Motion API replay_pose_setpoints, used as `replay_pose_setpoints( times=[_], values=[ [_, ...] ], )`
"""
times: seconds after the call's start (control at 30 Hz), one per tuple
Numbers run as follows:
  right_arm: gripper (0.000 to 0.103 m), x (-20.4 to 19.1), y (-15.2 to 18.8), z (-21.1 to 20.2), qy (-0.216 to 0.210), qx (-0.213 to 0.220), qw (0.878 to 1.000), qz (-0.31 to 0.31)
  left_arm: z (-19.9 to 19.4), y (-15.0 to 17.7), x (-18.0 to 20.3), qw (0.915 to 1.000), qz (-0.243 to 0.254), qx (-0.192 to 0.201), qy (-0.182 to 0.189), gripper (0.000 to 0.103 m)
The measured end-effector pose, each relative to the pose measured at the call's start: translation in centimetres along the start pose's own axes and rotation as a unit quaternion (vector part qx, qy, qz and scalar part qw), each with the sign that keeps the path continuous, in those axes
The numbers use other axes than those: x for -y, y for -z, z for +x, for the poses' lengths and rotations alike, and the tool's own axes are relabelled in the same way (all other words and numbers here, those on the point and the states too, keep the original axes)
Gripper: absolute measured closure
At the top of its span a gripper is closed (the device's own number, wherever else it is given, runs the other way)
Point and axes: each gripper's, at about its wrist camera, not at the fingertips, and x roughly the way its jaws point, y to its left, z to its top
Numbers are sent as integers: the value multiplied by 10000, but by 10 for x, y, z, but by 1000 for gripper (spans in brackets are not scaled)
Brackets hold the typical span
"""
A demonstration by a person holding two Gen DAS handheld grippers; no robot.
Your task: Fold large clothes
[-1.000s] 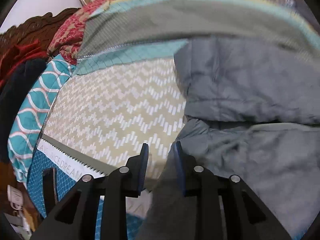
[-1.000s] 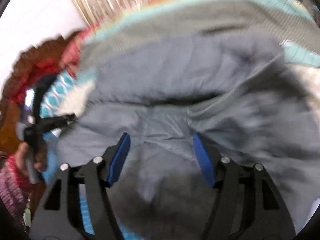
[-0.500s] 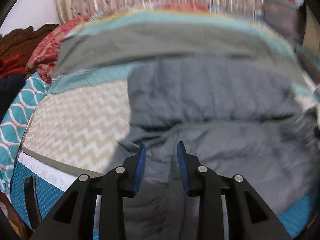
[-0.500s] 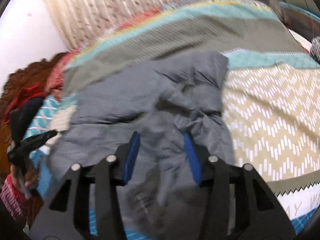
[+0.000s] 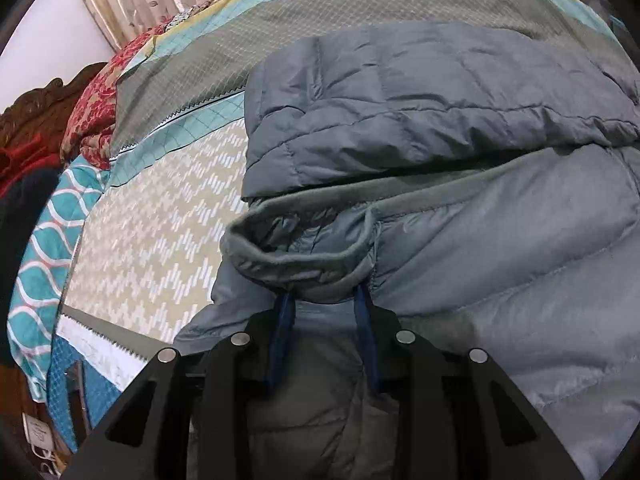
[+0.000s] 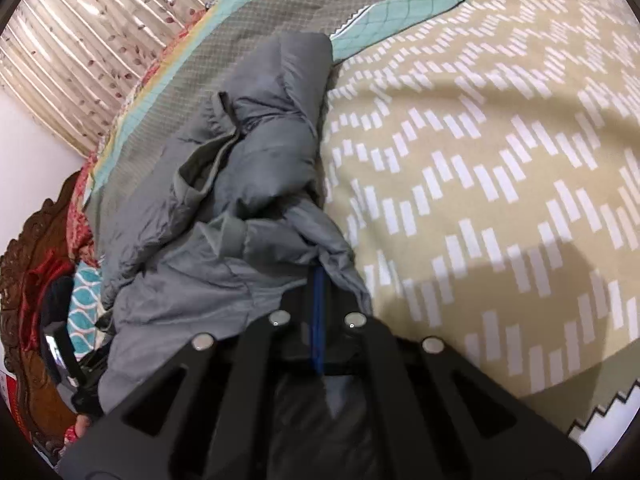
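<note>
A grey puffer jacket (image 5: 440,120) lies crumpled on the patterned bedspread (image 5: 160,216). In the left wrist view, my left gripper (image 5: 323,304) has its blue pads tucked under the rolled collar, and bunched jacket cloth fills the gap between them. In the right wrist view the jacket (image 6: 256,160) runs up the left half as a folded heap. My right gripper (image 6: 318,276) is shut at the jacket's near right edge. Its pads meet in one blue line, and grey cloth is pinched at the tips and hangs below them.
The beige zigzag bedspread (image 6: 480,160) stretches out to the right of the jacket. A pleated curtain (image 6: 80,48) hangs behind the bed. A carved wooden headboard (image 6: 24,280) and a red patterned pillow (image 5: 92,112) lie at the left. A teal wave blanket (image 5: 44,248) covers the left bed edge.
The right jaws went from wide apart to fully shut on the jacket's edge. Both grippers sank closer to the jacket. The right view rolled, bringing the bedspread in on the right.
</note>
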Motion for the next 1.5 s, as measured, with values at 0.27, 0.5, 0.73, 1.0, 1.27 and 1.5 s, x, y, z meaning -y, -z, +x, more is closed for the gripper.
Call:
replay_pose_setpoints(
  times=[0.27,0.5,0.73,1.0,1.27,1.5],
  values=[
    [54,-59,40,-76,718,976,9868,-1075,-45,27,-30,9982,-448,150,358,103],
    [55,-91,81,-91,880,1043,9737,-1823,-55,44,-46,9956,-770,222,488,103],
    [50,-42,91,-63,1320,441,9808,-1369,-44,58,-48,9959,-762,77,471,103],
    [47,-35,95,-57,1256,530,9818,-1325,-33,62,-41,9966,-725,-40,376,103],
    [47,-35,94,-56,1313,530,9804,-1373,-30,62,-41,9966,-708,-59,413,103],
    [47,-37,92,-57,1333,455,9809,-1340,-32,59,-52,9943,-821,-194,646,103]
  ],
)
